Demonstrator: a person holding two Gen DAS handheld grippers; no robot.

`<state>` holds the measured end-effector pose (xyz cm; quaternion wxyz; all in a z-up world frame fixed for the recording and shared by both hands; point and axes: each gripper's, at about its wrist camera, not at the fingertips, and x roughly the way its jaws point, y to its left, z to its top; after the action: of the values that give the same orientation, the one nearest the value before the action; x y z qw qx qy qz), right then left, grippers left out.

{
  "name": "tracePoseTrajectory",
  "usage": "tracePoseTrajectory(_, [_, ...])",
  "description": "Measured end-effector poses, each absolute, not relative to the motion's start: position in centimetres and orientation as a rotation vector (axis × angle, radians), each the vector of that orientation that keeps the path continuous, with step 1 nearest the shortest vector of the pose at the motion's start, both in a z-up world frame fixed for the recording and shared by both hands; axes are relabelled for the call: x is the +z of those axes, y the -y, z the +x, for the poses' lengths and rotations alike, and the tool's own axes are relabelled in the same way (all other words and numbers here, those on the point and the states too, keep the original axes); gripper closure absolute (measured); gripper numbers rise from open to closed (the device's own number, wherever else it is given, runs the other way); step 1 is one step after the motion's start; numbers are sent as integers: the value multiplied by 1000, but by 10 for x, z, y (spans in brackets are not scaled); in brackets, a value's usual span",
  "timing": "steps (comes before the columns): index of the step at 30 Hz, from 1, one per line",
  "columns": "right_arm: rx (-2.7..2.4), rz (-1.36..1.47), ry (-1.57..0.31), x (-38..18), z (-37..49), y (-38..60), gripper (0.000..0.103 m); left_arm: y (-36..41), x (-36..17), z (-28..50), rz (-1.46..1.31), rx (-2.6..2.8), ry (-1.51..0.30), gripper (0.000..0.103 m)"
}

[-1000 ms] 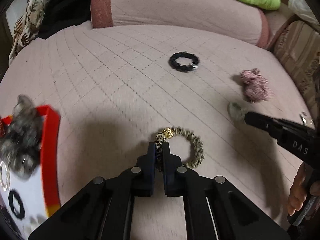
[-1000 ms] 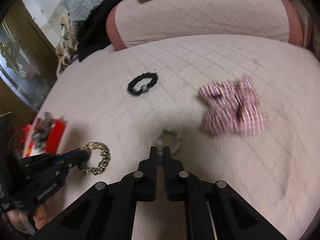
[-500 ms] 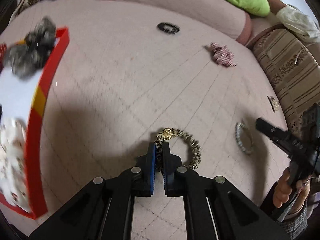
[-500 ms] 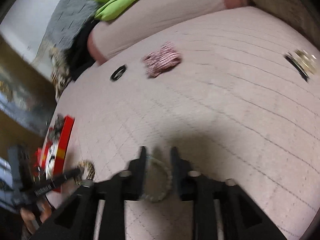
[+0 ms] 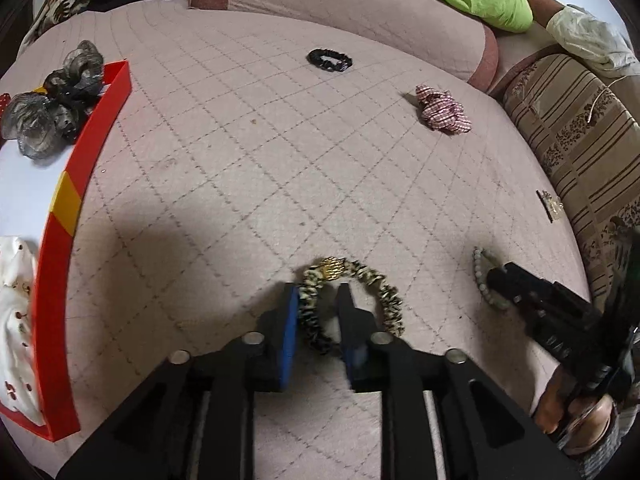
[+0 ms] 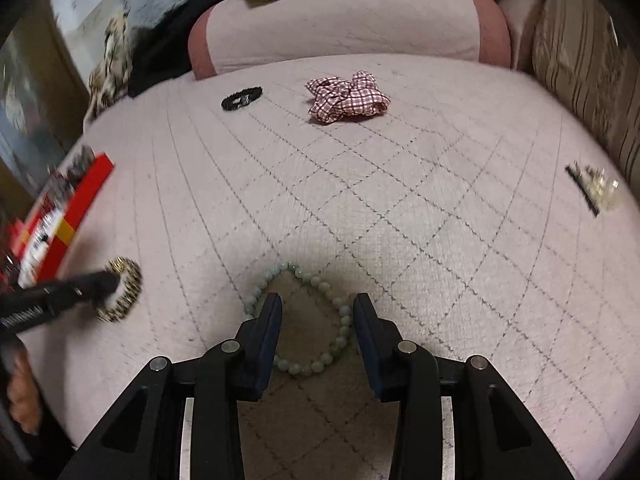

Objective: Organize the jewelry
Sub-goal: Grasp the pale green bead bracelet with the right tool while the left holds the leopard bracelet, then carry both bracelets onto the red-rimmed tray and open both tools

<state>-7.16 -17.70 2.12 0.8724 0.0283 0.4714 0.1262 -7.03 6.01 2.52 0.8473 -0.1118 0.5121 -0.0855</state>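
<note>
My left gripper (image 5: 318,300) has its fingers spread, straddling one side of the leopard-print bracelet (image 5: 352,300), which lies flat on the pink quilt (image 5: 260,168) at bottom centre. My right gripper (image 6: 314,310) is spread wider over the pale bead bracelet (image 6: 304,316), low in its own view. The red box (image 5: 80,184) runs along the left edge of the frame, its long side stretching away from me. I judge the left hand nearer it, so that bracelet travels leftward.
</note>
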Motion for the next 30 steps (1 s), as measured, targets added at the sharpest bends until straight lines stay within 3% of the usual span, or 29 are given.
tracePoseTrajectory(1, [254,36,-975,21,-73,174,69,-56,25,-71,-221,-172,-1070,78])
tracePoseTrajectory(3, [252,17,-962,21,-74,173,92,-43,26,-73,-138,-144,-1051,78])
tracePoseTrajectory(4, [263,23,-955,23,-75,172,96,-39,27,-74,-103,-134,-1046,80])
tracePoseTrajectory(6, [268,40,-933,25,-76,174,96,-35,31,-77,-71,-121,-1054,98])
tracePoseTrajectory(21, [316,163,-797,69,-119,175,96,-80,132,-144,-166,-71,-844,98])
tracePoseTrajectory(30, [378,208,-764,91,-150,163,96,-125,157,-164,-221,30,-773,97])
